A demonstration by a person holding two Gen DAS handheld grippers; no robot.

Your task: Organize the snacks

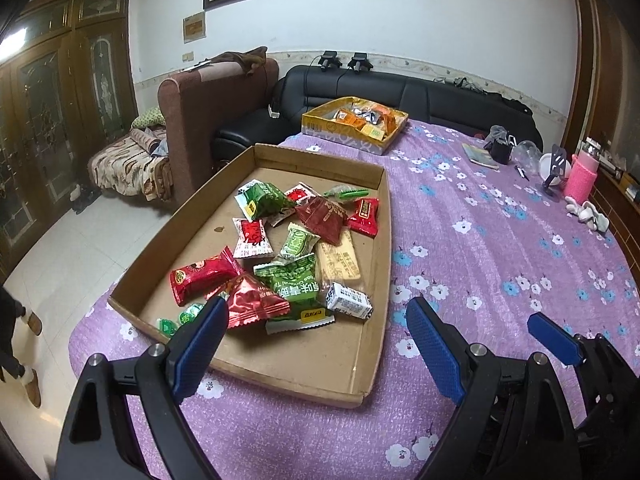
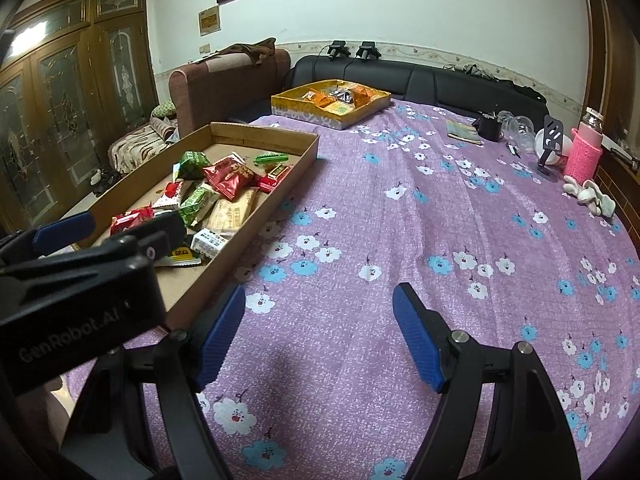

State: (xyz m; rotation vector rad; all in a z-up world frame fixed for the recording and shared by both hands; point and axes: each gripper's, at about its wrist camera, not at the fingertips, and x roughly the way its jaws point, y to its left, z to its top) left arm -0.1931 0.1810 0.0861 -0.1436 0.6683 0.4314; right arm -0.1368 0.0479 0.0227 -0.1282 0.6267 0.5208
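A shallow brown cardboard tray [image 1: 376,280] lies on the purple flowered table and holds several wrapped snacks [image 1: 288,256] in red, green, white and beige wrappers. It also shows in the right wrist view [image 2: 280,200]. My left gripper [image 1: 316,316] is open and empty, hovering over the tray's near end. My right gripper [image 2: 320,308] is open and empty over bare cloth to the right of the tray. A yellow box [image 1: 352,136] with orange and yellow snacks stands at the table's far edge; it also shows in the right wrist view [image 2: 332,108].
A pink-sleeved bottle [image 2: 584,148], white cup, clear cups, small black container and a booklet [image 2: 464,132] stand at the far right. A white toy [image 2: 588,196] lies near them. Black and brown sofas stand behind the table.
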